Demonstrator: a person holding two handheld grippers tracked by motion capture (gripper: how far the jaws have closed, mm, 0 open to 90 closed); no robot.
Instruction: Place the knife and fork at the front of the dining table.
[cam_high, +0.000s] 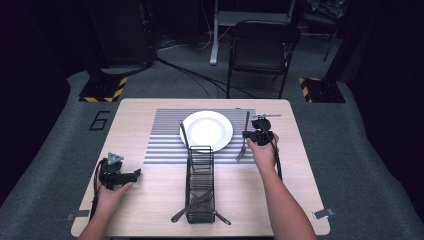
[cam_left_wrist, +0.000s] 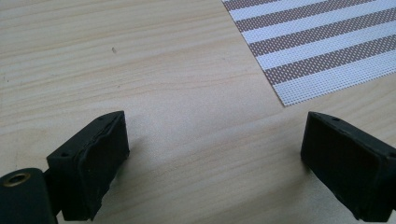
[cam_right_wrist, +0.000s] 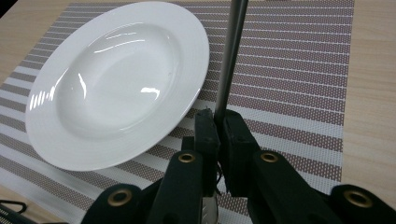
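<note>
The right tongs (cam_high: 251, 134) are clamped on a fork (cam_high: 243, 137) just right of the white plate (cam_high: 206, 130), above the striped mat (cam_high: 165, 145). Its long axis runs near-far, tines toward the person. The left tongs (cam_left_wrist: 212, 154) stand apart over the bare counter (cam_left_wrist: 140, 70).

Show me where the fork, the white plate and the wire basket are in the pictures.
fork (cam_high: 246, 126): high view, on the handle above the right gripper.
white plate (cam_right_wrist: 116, 79): right gripper view, on the bowl of the plate.
wire basket (cam_high: 200, 165): high view, on the upper wire frame.
</note>
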